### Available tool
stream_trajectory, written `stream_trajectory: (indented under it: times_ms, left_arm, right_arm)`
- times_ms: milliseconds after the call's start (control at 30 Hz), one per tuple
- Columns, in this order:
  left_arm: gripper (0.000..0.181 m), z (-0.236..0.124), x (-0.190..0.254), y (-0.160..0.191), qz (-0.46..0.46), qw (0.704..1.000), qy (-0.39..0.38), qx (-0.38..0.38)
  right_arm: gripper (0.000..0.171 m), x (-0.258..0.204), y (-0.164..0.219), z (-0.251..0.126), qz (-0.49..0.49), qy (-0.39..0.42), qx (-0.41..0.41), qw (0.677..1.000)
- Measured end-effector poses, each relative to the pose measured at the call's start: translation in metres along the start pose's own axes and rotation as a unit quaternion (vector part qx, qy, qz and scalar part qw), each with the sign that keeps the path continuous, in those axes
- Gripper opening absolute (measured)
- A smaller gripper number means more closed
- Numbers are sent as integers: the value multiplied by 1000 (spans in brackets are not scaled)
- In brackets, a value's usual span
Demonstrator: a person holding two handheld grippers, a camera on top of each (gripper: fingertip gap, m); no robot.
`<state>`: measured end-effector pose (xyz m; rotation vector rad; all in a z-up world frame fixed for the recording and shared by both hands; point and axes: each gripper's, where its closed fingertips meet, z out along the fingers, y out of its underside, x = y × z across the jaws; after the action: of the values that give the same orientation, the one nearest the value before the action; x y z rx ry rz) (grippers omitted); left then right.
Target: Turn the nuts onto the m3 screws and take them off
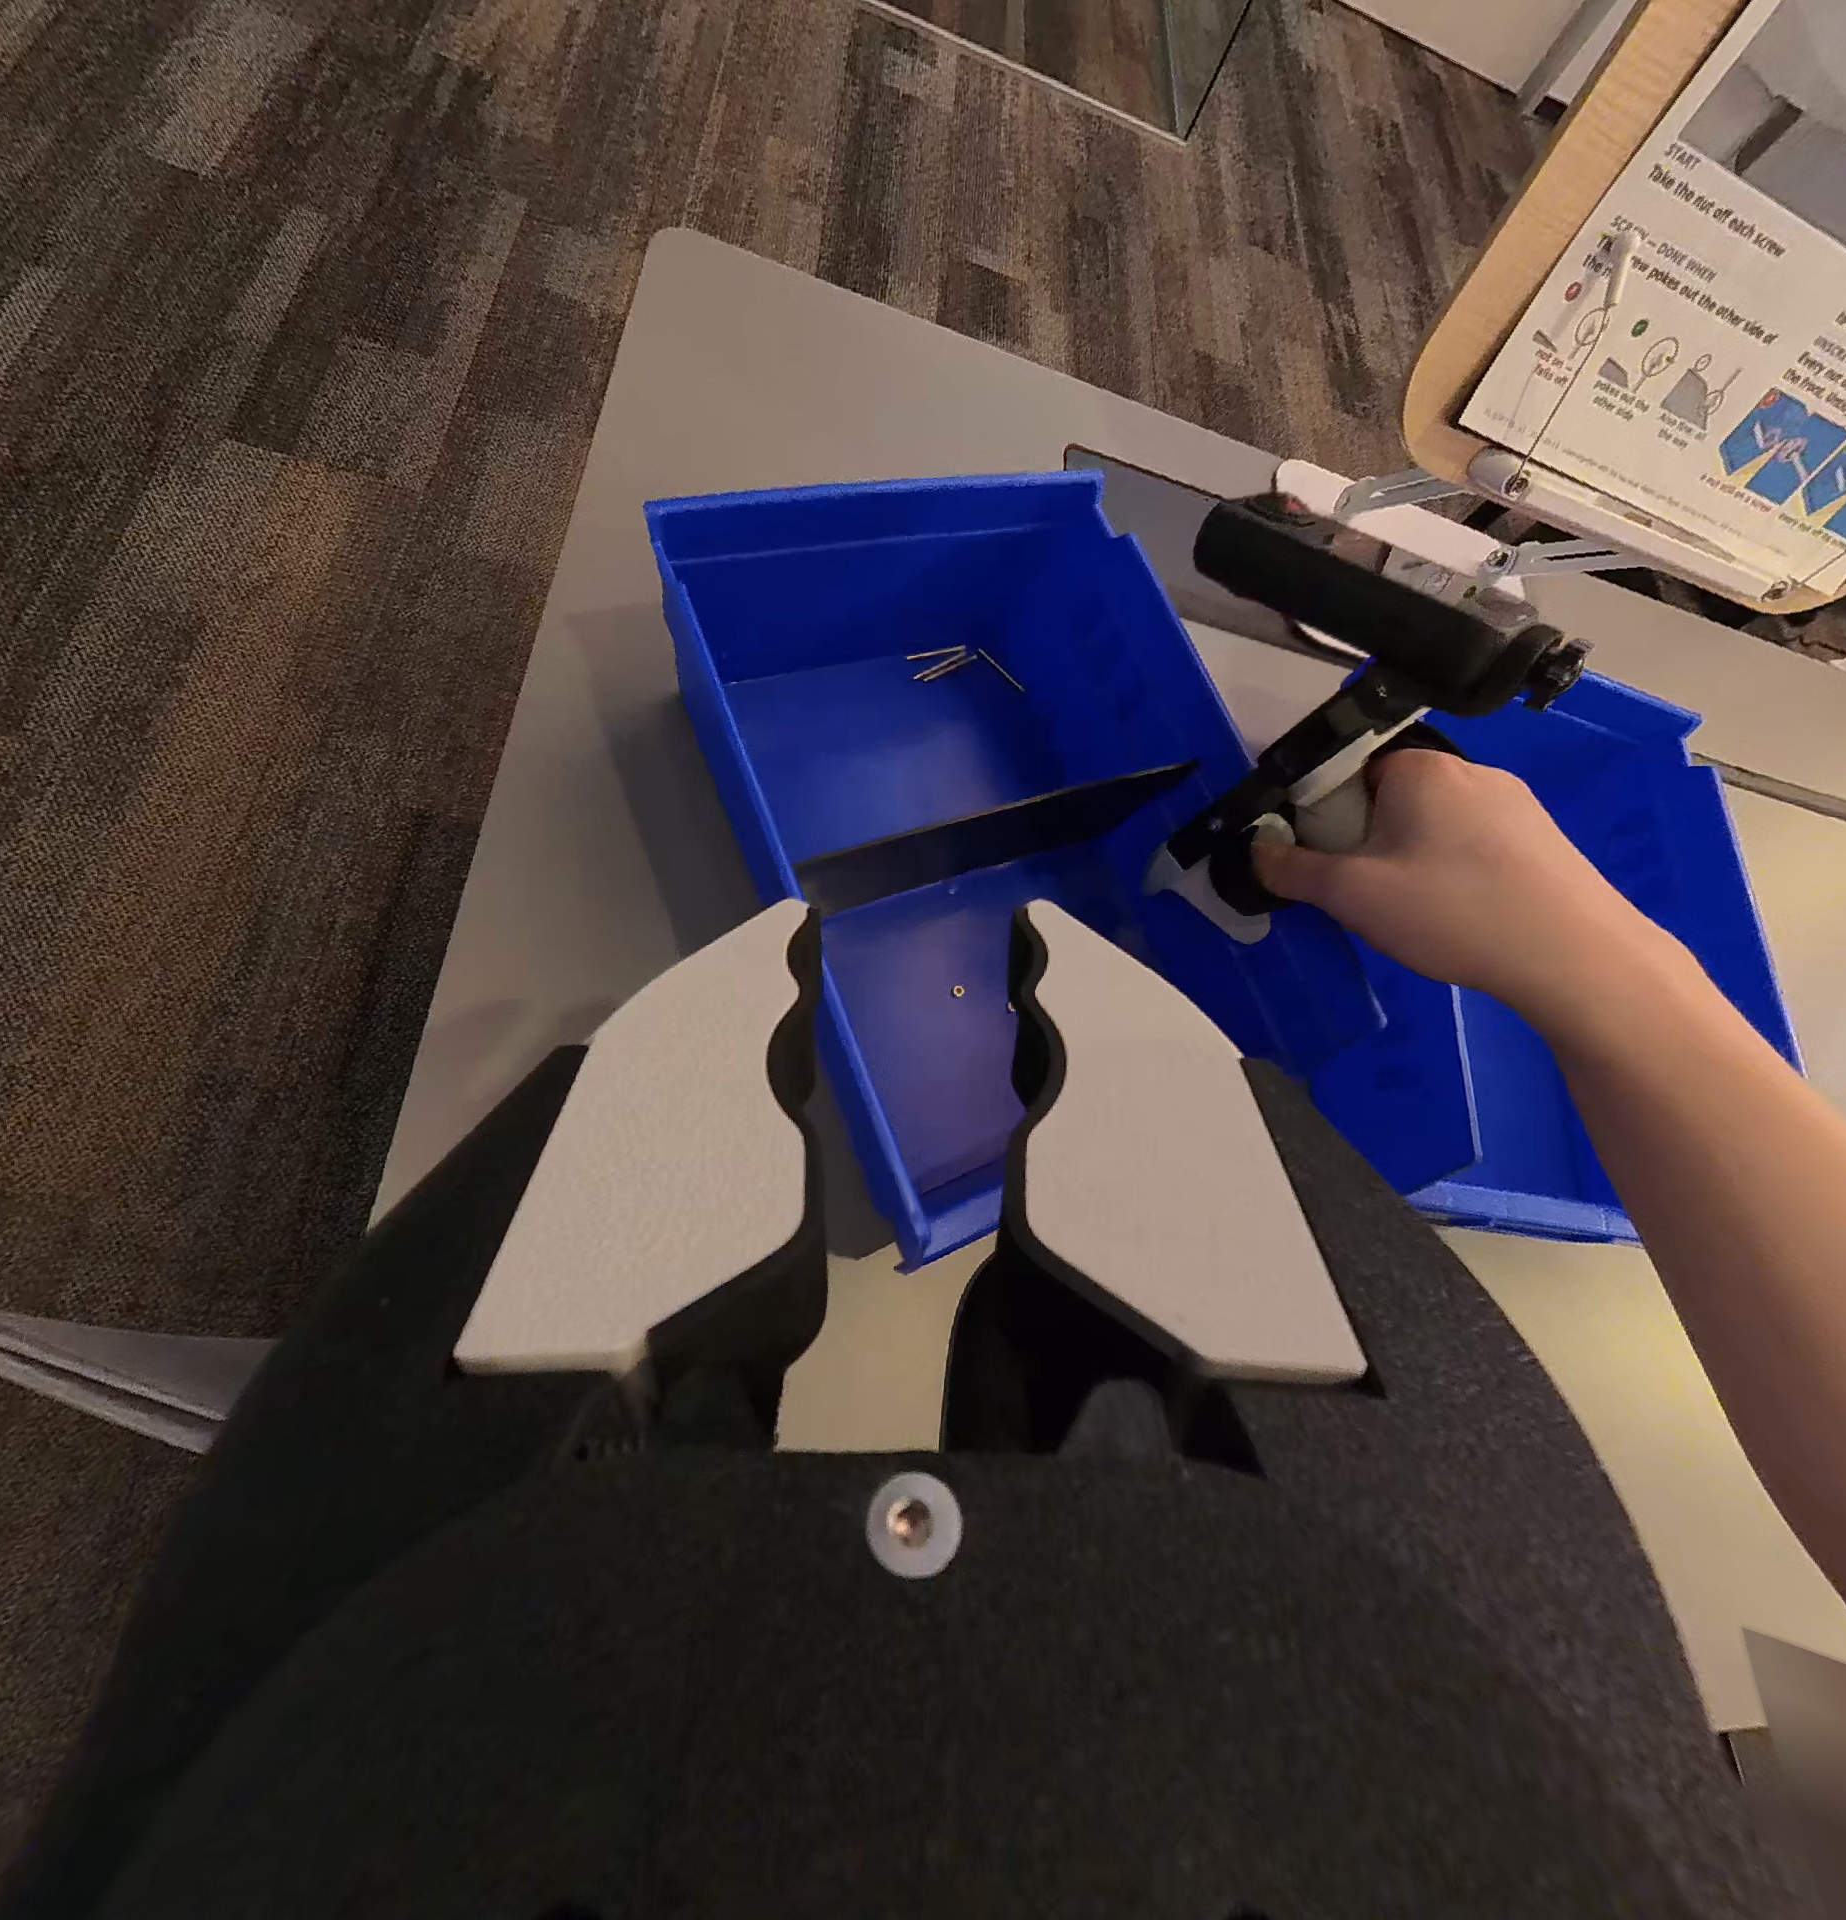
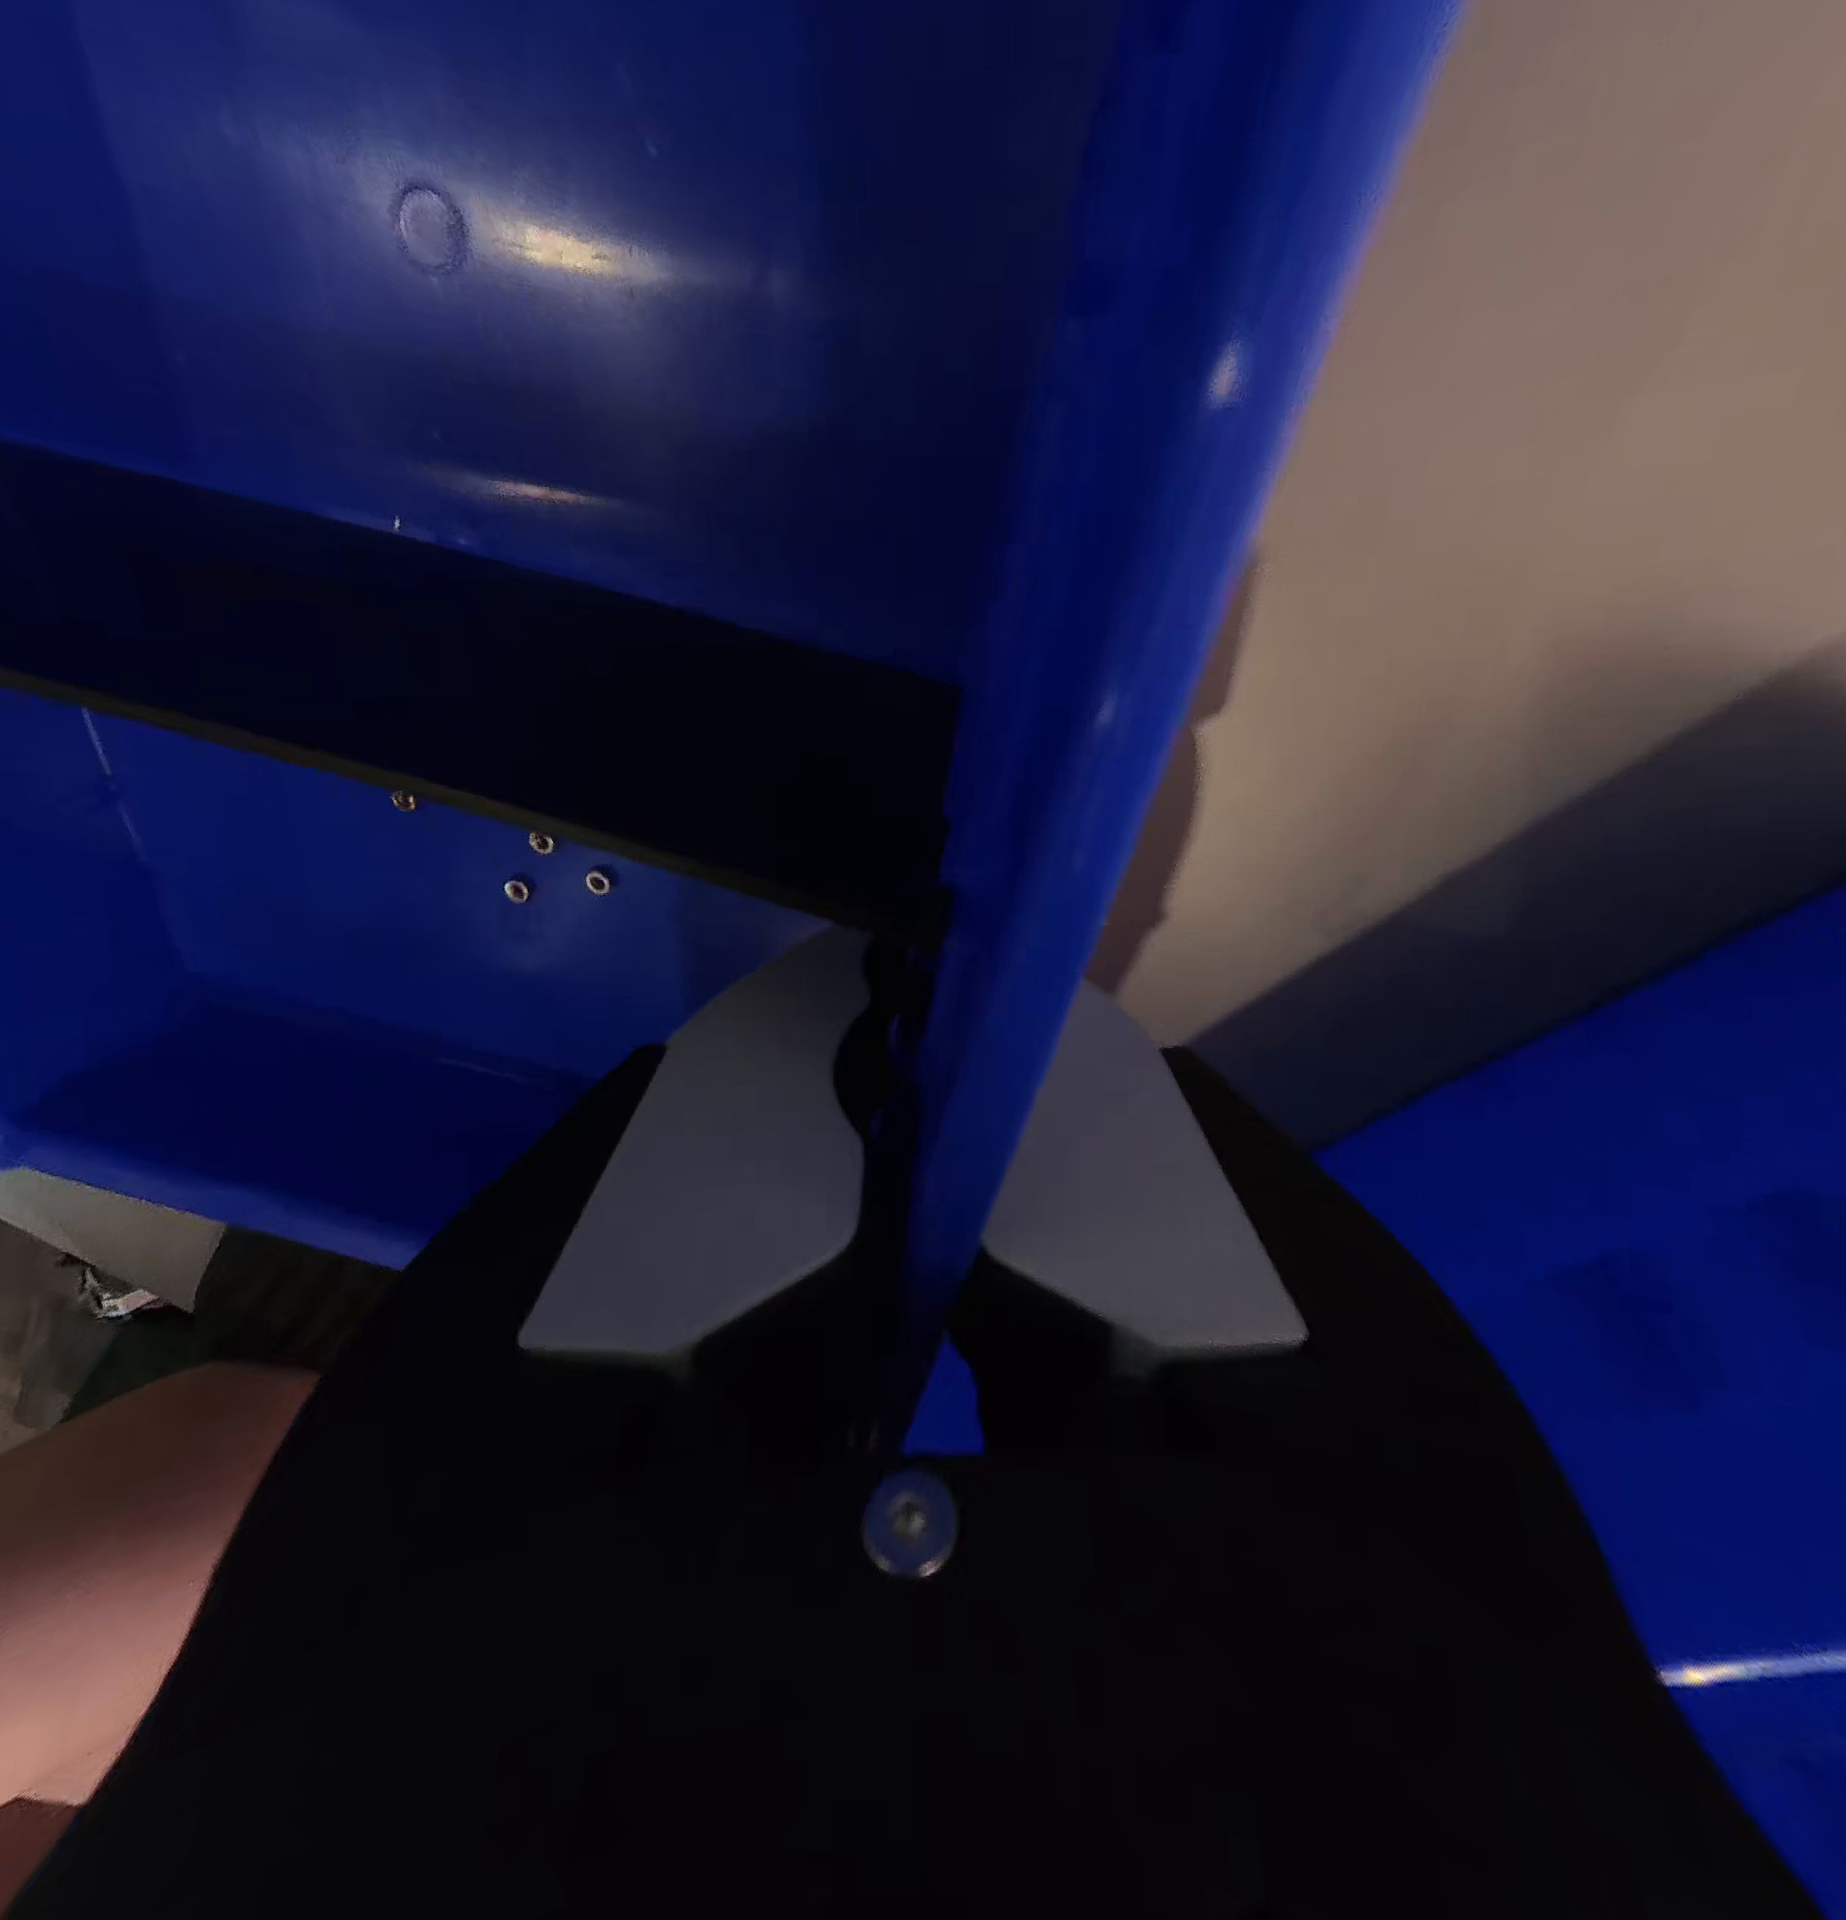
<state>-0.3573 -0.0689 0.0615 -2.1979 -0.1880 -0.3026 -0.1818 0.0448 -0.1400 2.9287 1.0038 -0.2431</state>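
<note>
Right wrist view: right gripper [image 2: 934, 1049] fingers pinch the blue bin [image 2: 1054, 623] wall — left gripper [image 1: 914, 951] fingers spread, empty.

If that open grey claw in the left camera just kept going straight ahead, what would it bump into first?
Probably the black divider across the blue bin, just beyond the left gripper; depth is hard to judge, so it might pass over it.

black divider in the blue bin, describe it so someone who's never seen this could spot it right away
On the grey table sit two blue bins; take the left blue bin, whose side wall the right gripper is clamping. The black divider is a thin flat panel across its middle, separating the screws from the nuts. It is the only black part inside the blue plastic.
</note>
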Motion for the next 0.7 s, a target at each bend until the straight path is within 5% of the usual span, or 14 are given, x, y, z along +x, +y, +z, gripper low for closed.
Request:
stream_trajectory:
  times_ms: [167,300,433,567,700]
  left_arm:
    - [35,2,5,1,9,1000,2,-6]
    - [36,0,9,0,14,1000,7,-2]
    - [36,2,14,0,18,1000,15,-5]
    - [36,6,21,-3,24,1000,18,-4]
    - [36,11,34,-5,39,999,16,-12]
  right_arm:
    - [16,0,3,-14,-43,9,32,999]
    - [27,14,-4,-100,-107,67,215,968]
    - [41,94,56,-179,-64,166,300,937]
    - [50,196,134,-175,81,191,261,943]
    - [50,229,173,-125,118,171,217,954]
